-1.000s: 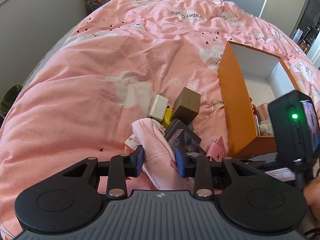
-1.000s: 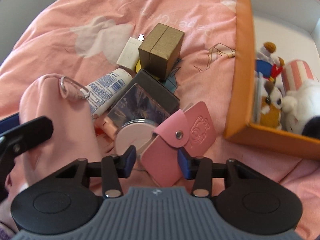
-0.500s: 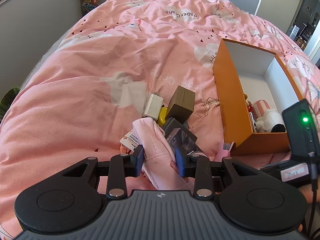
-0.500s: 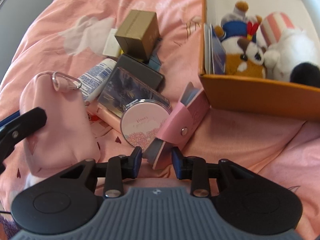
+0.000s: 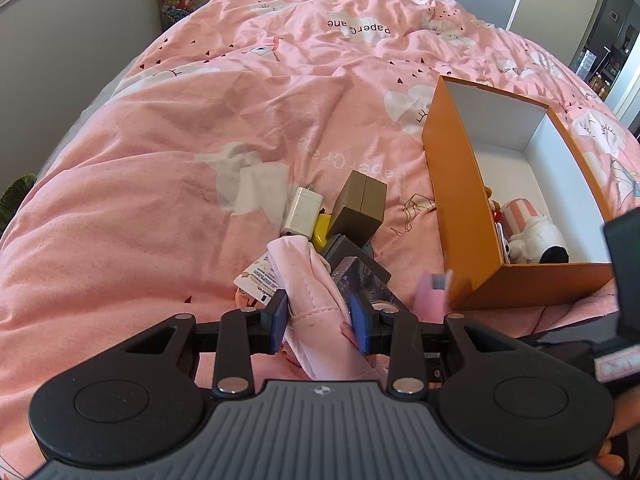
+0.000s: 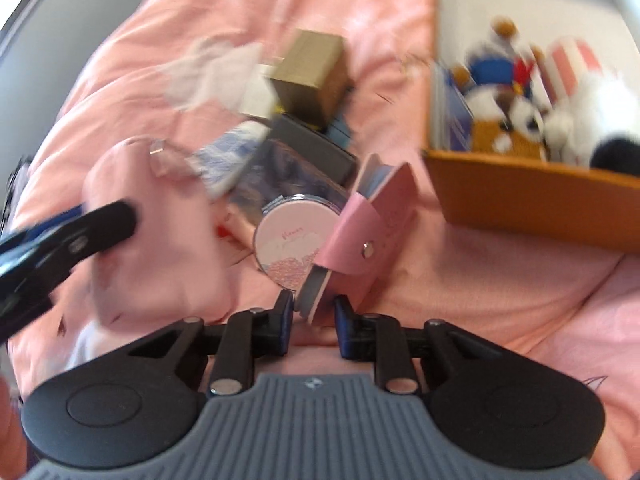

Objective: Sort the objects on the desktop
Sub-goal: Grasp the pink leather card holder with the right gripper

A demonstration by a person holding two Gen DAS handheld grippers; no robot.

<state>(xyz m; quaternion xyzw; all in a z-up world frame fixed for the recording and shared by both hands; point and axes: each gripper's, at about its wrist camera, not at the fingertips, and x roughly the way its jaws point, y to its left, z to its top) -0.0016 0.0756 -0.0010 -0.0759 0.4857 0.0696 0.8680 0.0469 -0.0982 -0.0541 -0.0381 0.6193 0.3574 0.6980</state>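
A pile of small things lies on the pink bedspread (image 5: 200, 160). My left gripper (image 5: 318, 320) is shut on a pink cloth pouch (image 5: 316, 280) at the near edge of the pile. In the blurred right wrist view the pouch (image 6: 160, 248) shows at left, with one left finger (image 6: 80, 232) against it. My right gripper (image 6: 314, 312) is closing on a pink snap wallet (image 6: 368, 216). The wallet stands on edge between the pads, lifted off the spread. From the left wrist view the wallet (image 5: 432, 292) is a pink blur beside the orange box (image 5: 452, 200).
Left in the pile are a round pink compact (image 6: 292, 240), a dark flat box (image 6: 312, 148), a gold box (image 5: 360, 208), a white charger (image 5: 304, 212) and a tube (image 5: 258, 280). The orange box's near wall (image 6: 520, 204) fronts plush toys (image 6: 520, 96). Open bedspread stretches left and beyond.
The right jaws narrowed onto the pink wallet, which tipped from flat onto its edge and rose. The right view swung toward the orange box. The left gripper kept still with the pouch.
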